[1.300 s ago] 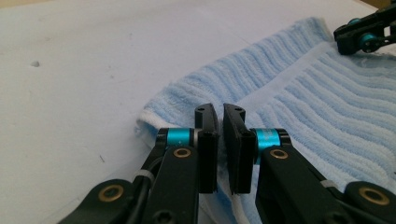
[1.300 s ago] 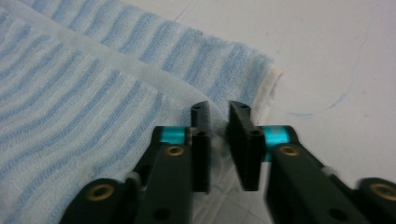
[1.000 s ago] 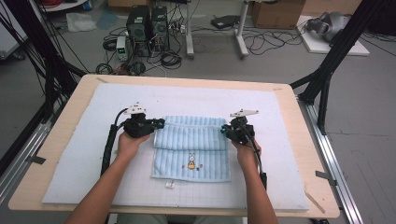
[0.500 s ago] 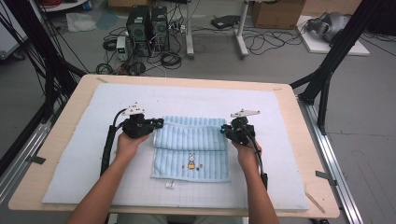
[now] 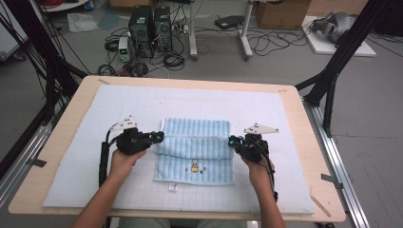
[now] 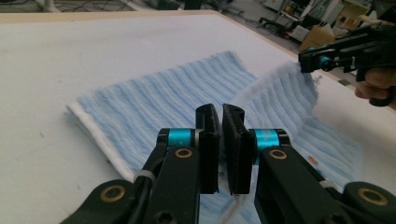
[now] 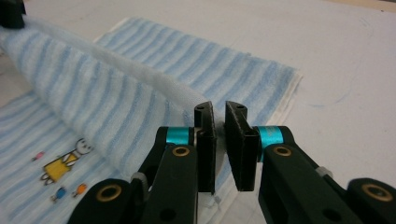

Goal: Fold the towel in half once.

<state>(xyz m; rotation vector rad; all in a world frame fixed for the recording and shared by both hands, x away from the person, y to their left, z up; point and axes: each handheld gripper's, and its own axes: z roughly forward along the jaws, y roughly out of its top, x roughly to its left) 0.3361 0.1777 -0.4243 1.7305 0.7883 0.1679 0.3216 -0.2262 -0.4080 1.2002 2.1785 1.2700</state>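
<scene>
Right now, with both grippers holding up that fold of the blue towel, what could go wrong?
1. The left gripper and right gripper each pinch only the towel edge, so a corner might slip out.
2. The raised fold sags between them, so it may land crooked if one hand leads.
3. Pulling apart could drag the flat layer across the mat.

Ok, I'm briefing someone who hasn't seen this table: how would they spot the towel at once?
On the wooden table lies a pale blue mat; at its middle is the towel, between the left gripper and the right gripper. It is the one striped blue cloth, with a small cartoon figure near its front edge.
</scene>
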